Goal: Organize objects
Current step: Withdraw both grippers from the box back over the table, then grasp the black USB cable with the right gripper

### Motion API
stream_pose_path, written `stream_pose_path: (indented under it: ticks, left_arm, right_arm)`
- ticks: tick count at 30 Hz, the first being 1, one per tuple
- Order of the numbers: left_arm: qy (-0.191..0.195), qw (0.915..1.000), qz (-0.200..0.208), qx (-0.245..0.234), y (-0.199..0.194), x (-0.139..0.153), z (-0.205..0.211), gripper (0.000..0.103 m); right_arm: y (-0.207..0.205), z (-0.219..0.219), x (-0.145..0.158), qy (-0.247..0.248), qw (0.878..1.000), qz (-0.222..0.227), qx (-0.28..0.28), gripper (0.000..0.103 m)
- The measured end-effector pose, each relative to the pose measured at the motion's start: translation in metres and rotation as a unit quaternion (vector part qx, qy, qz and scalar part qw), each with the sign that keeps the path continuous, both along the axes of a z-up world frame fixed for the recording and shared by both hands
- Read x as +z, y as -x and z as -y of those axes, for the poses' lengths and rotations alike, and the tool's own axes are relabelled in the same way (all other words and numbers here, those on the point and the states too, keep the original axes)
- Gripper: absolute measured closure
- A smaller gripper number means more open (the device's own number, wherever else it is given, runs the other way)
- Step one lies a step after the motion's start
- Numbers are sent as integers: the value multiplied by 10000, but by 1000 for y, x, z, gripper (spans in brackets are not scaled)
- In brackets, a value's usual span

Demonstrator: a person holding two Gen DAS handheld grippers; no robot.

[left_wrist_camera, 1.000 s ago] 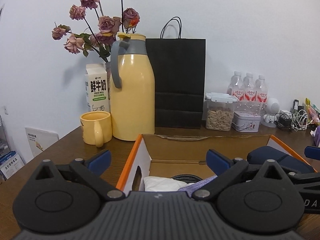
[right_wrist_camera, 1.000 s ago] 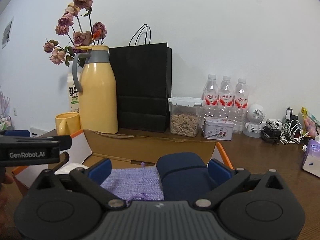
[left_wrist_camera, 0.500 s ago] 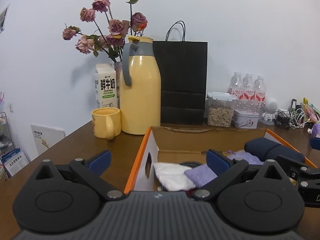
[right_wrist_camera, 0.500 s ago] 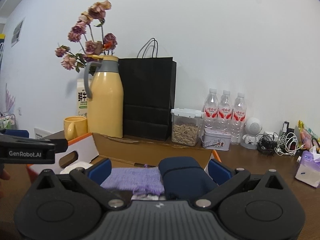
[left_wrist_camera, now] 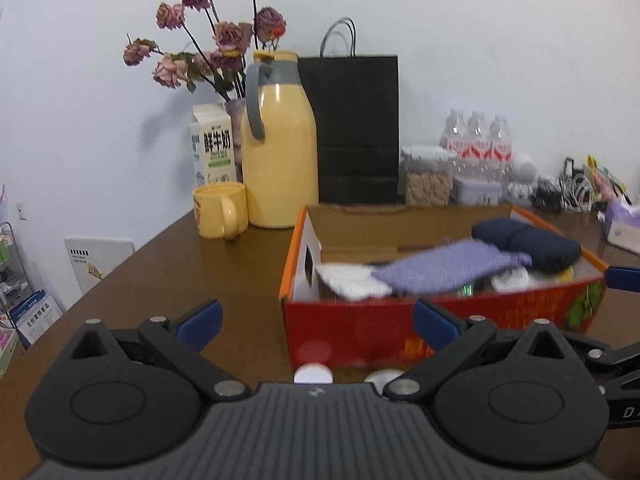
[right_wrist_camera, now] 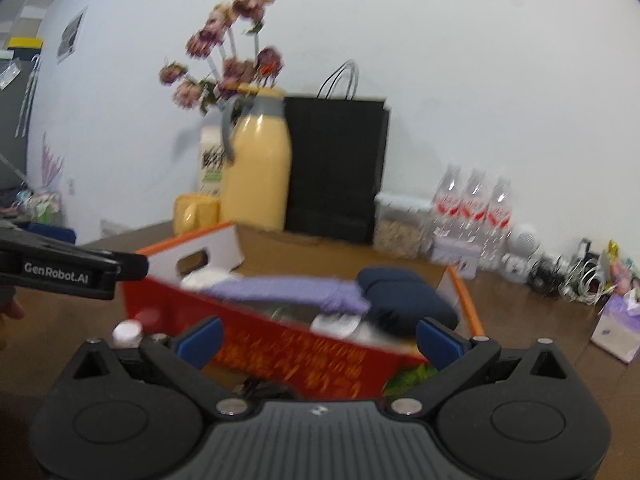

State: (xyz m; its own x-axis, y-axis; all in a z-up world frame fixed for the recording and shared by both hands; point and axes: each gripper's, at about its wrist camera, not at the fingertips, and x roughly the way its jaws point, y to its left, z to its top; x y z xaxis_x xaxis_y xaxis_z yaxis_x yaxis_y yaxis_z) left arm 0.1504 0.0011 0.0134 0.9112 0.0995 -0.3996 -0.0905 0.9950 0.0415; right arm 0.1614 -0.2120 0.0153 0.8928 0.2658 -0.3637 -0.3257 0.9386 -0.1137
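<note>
A red and orange cardboard box (left_wrist_camera: 360, 326) stands on the brown table, also in the right wrist view (right_wrist_camera: 304, 354). In it lie a purple knitted cloth (left_wrist_camera: 444, 266), a dark blue pouch (left_wrist_camera: 528, 246), a white cloth (left_wrist_camera: 352, 282) and small items. My left gripper (left_wrist_camera: 316, 318) is open and empty, just in front of the box's near wall. My right gripper (right_wrist_camera: 318, 340) is open and empty, at the box's near right part. A white bottle cap (left_wrist_camera: 313, 374) shows low in front of the box.
At the back stand a yellow thermos jug (left_wrist_camera: 278, 148), a yellow mug (left_wrist_camera: 220, 210), a milk carton (left_wrist_camera: 212, 148), dried roses, a black paper bag (left_wrist_camera: 356, 128), a snack jar (left_wrist_camera: 427, 178) and water bottles (left_wrist_camera: 476, 140). Cables and a tissue pack (right_wrist_camera: 618, 324) lie right.
Both grippers have pulled back from over the box toward the near side, so the box's red front wall now shows. Both stay open. The right wrist view is motion-blurred.
</note>
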Motion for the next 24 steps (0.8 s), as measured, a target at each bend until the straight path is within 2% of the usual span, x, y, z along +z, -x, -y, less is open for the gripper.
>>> stream_pose_path:
  ticks: [8,11,15,17,20,24]
  left_arm:
    - [38,9994,-356,24,20,-17,-9,0]
    - [77,9992,-395,82,25,-18,-14,0]
    - [118,9990,-412,149,30,-18,-21,0]
    - [135,9989,-427,166,31,-18,-21,0]
    - [154,9988,-442,159,33,-18,-22,0]
    - [153,9987,-461,131,34,-19,-20,0]
  right_arm:
    - [12,-15,-21,169,9969,-680,371,0]
    - [14,-19,-27,184,9954,-831,437,4]
    - [16,-18,-29,6,9943,-968,438,18]
    - [14,-16,-30,-78,9934,-1068,406,32]
    - [9,-16,-33,-186,9917,-1212,398,43]
    - [9,-18,-36,-207,9902,-1295,472,49]
